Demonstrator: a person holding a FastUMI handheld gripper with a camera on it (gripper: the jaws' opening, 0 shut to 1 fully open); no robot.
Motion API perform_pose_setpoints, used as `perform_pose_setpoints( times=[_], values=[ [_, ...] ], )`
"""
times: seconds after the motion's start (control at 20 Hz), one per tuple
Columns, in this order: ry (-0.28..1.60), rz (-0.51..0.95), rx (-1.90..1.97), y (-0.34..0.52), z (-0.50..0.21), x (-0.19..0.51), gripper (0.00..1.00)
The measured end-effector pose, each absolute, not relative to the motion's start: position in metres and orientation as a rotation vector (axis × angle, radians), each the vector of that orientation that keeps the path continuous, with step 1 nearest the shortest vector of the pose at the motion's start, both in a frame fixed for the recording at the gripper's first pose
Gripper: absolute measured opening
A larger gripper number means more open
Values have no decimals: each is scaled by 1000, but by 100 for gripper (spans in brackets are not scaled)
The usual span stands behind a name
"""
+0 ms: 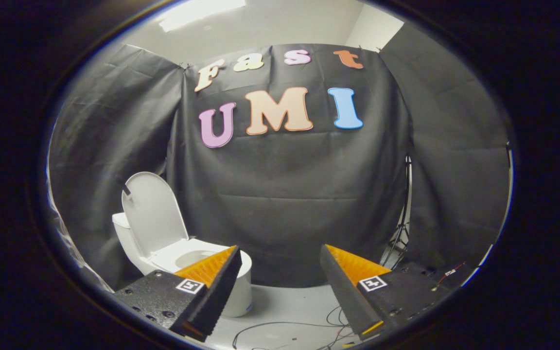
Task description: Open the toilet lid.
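Note:
A white toilet (148, 255) stands on the floor against the black cloth wall, beyond and to the left of my fingers. Its lid (153, 214) is raised upright and leans back over the tank. The seat and bowl opening (195, 256) show just behind the tip of my left finger (221, 270), which hides part of the rim. My gripper (280, 253) is open, with a wide gap and nothing between its fingers. It is well apart from the toilet and touches nothing.
Black cloth walls close off the back and both sides. Loose cables (289, 330) lie on the pale floor (285, 301) below my fingers. A stand's thin metal legs (401, 238) show at the right, by a gap in the cloth.

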State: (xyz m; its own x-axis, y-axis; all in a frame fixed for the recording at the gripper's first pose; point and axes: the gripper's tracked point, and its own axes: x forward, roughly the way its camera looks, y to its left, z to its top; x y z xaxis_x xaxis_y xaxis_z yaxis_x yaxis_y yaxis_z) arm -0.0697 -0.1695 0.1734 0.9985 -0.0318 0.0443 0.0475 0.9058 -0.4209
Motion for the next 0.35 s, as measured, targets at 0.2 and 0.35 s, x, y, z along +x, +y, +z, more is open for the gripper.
perform_pose_setpoints(
  times=[0.2, 0.35],
  values=[
    [-35, -40, -436, -171, 173, -67, 99],
    [-35, -40, -436, -169, 175, -66, 99]
  ],
)
